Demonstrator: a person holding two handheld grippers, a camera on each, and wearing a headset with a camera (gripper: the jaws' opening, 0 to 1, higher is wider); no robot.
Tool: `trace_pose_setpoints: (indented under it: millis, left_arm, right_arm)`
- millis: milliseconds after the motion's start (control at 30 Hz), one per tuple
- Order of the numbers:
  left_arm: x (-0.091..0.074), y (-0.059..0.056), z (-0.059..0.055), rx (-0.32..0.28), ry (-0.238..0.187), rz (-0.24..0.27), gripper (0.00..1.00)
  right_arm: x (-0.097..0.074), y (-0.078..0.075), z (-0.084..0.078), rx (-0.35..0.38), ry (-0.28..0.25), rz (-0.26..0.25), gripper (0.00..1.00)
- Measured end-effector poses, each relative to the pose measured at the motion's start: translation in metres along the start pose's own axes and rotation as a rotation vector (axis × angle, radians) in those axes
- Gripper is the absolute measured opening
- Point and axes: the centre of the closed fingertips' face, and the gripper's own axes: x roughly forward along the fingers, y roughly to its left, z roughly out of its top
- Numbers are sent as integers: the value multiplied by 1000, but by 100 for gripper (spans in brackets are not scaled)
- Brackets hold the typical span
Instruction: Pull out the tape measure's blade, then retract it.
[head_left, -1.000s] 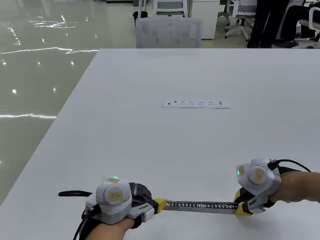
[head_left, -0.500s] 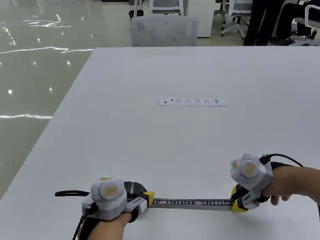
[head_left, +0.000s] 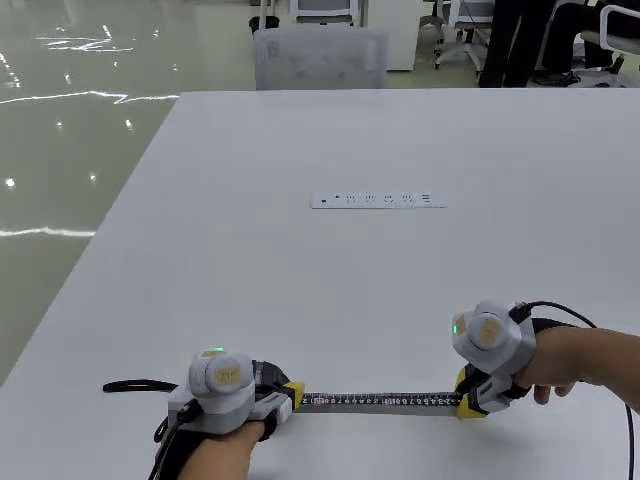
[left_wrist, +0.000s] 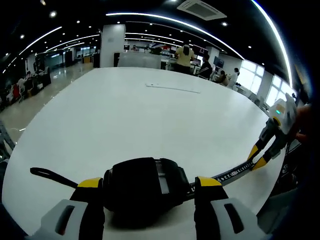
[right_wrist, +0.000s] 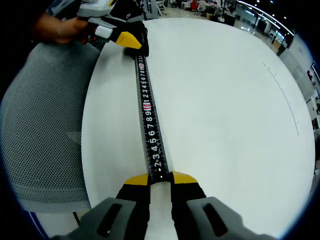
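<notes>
Tape measure case (left_wrist: 136, 194) clamped in left gripper (left_wrist: 149, 183), blade tip (right_wrist: 157, 166) pinched in right gripper (right_wrist: 160, 178)

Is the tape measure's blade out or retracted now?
Out. The blade runs from the case in the left gripper to the right gripper, whose jaws pinch its tip.

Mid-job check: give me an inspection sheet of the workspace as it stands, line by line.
Surface: white table, bare apart from the items below.
Job's things: black tape measure case at the near edge; blade drawn out flat to the right; strap lying on the table left of the case.
Clutter: white power strip at mid-table.
Grippers: left gripper shut on the case; right gripper shut on the blade's tip.
Cables: black cable looping from the right gripper.
Surroundings: chair at the far edge, glossy floor, a person standing beyond.
</notes>
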Motion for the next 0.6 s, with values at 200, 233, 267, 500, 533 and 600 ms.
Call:
trace_pose_setpoints:
  millis: [200,233,267,500,533,600]
  left_arm:
    - [2,1,-2,17,19,12,69]
    - [2,1,-3,20,19,13,69]
    - [2,1,-4,28,21,14,69]
    - [1,3,-4,16,37,11,66]
    - [1,4,-4,9,34,13,66]
    - [2,5,-3,-14,34,13,65]
  right_arm:
    - [-1,1,0,4,-1,-2,13]
    - [-1,1,0,5,-1,-2,13]
    - [0,0,0,5,-1,-1,13]
    - [-1,1,1,6,-3,-1,13]
    - [-1,1,1,7,-3,-2,13]
    - [-1,0,1,9,-5,-3,13]
